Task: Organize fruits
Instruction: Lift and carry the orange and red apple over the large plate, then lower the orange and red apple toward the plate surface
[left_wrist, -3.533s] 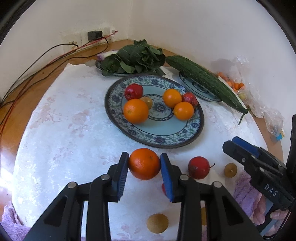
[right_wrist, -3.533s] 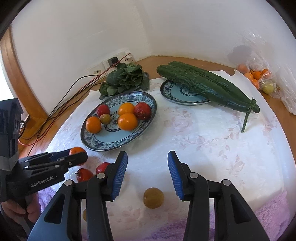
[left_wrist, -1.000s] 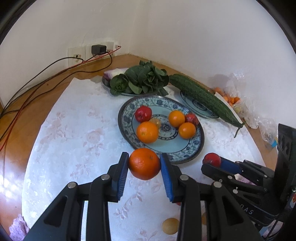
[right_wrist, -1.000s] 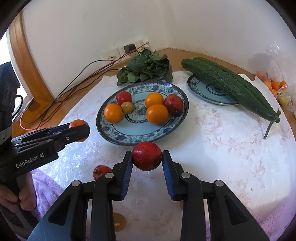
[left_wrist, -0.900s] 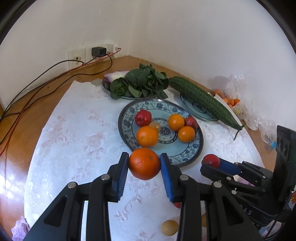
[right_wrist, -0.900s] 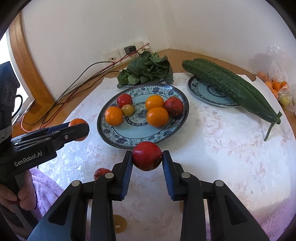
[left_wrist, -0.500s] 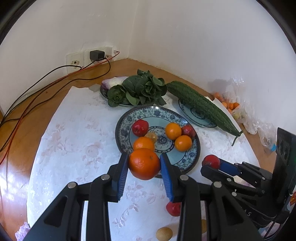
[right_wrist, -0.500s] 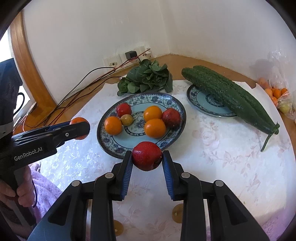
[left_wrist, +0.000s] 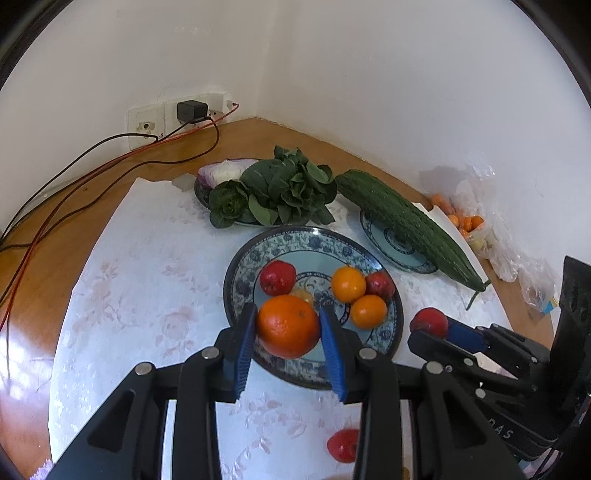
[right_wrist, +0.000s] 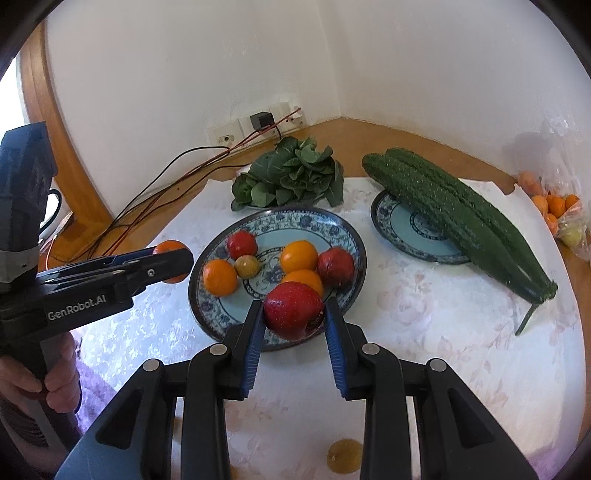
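Observation:
My left gripper (left_wrist: 288, 334) is shut on a large orange (left_wrist: 288, 326), held in the air over the near rim of the blue patterned fruit plate (left_wrist: 310, 240). The same orange (right_wrist: 170, 246) peeks out behind that gripper in the right wrist view. My right gripper (right_wrist: 293, 317) is shut on a red apple (right_wrist: 293, 310), also above the near rim of the fruit plate (right_wrist: 280, 221). On the plate lie several oranges, red apples and a small yellowish fruit (right_wrist: 247, 266). A red fruit (left_wrist: 341, 445) and a yellowish fruit (right_wrist: 344, 456) lie on the cloth below.
Leafy greens (left_wrist: 280, 192) on a small plate sit behind the fruit plate. Two long green gourds (right_wrist: 458, 218) rest across a second blue plate (right_wrist: 406, 229). A plastic bag of small oranges (right_wrist: 554, 206) is at far right. Cables (left_wrist: 92, 155) run to wall sockets.
Both grippers have carried their fruit forward and a little up, from short of the plate to over its near rim. Neither grip has changed.

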